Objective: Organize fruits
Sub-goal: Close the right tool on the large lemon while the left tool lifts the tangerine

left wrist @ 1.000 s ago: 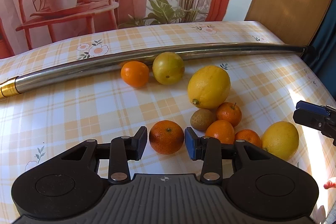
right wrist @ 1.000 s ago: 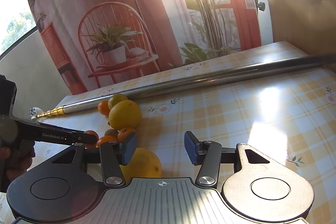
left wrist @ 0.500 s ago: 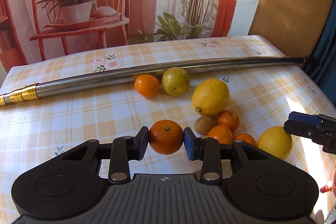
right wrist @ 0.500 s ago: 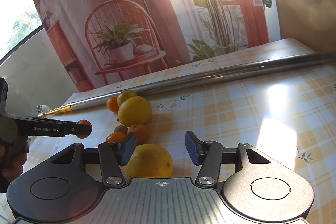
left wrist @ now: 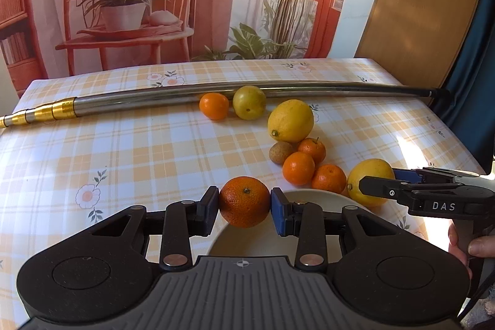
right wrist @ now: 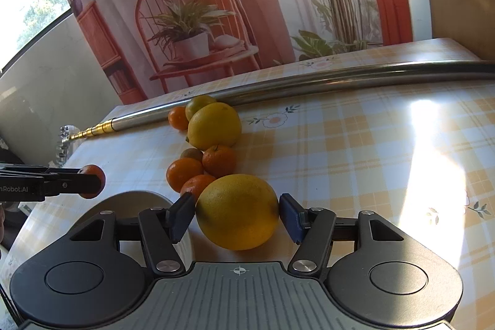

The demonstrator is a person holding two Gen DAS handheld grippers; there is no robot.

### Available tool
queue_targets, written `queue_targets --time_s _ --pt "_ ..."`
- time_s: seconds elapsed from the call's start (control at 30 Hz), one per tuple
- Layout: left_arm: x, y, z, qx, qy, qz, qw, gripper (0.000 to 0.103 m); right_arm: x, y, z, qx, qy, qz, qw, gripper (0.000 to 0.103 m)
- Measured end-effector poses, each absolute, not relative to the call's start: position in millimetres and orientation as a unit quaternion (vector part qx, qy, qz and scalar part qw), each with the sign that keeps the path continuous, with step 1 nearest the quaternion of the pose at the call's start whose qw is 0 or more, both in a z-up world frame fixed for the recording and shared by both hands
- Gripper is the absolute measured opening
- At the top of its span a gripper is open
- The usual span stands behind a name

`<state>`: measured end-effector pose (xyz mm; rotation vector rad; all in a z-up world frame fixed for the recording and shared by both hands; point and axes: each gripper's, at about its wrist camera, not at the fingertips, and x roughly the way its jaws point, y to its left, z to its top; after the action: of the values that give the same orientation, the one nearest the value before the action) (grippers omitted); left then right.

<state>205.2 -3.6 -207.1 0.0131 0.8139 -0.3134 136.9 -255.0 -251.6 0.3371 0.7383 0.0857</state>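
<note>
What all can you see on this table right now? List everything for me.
held mandarin: 1, orange, above the dish
clustered mandarins: 3, orange, mid-table, right of centre
lone mandarin: 1, orange, by the pole
lemon: 1, yellow, behind the cluster
large citrus: 1, yellow, on the cloth, near right
round fruit: 1, yellow-green, against the pole
small fruit: 1, brown, beside the cluster
dish: 1, cream, near edge
pole: 1, silver with gold end, across the far side
tablecloth: 1, yellow-white check
left gripper: 1, black, shut on the held mandarin
right gripper: 1, black, open around the large citrus
hand: 1, on the right gripper's handle
</note>
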Motion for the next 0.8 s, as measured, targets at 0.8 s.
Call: queue_targets --time_s 0.8 --pt "170 -3 -212 0.011 0.393 -0.151 0.907 0.038 125 -248 -249 0.157 0.347 0.028 0.924 0.056"
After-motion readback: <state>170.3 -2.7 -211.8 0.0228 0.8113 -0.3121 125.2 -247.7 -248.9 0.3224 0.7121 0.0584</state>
